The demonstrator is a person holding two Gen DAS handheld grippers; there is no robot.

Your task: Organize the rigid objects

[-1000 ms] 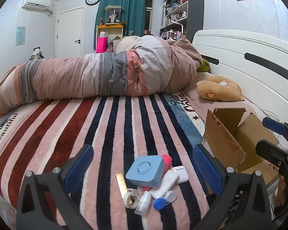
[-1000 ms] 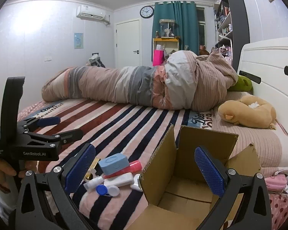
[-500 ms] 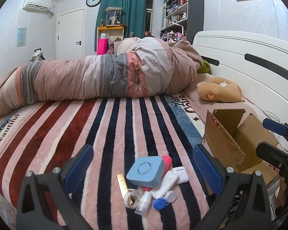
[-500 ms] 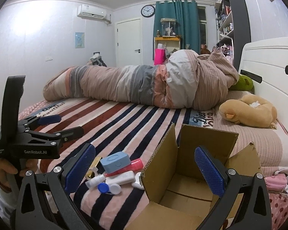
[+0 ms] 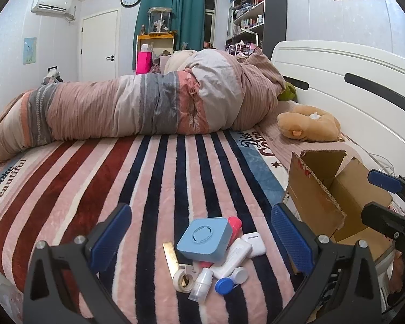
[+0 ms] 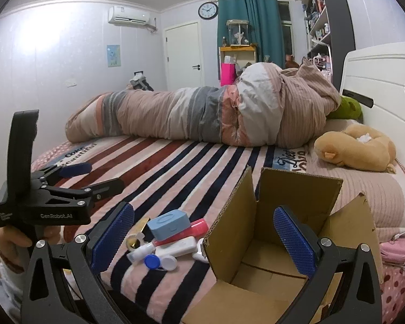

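Both grippers hold their fingers wide apart, gripping nothing: the left gripper (image 5: 199, 237) over the small items (image 5: 216, 253) near the bed's (image 5: 67, 189) front edge, the right gripper (image 6: 202, 232) over the open cardboard box (image 6: 272, 232) beside them.

Pale walls, a white door (image 5: 98, 46), teal curtains (image 5: 172, 13) and a dark bookshelf (image 5: 259, 13).

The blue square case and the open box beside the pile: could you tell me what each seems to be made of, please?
Blue square case: probably moulded plastic, smooth matte, with rounded corners and a pressed ring pattern on its lid. Open box: corrugated cardboard, raw brown, with fluting visible along its cut flap edge.
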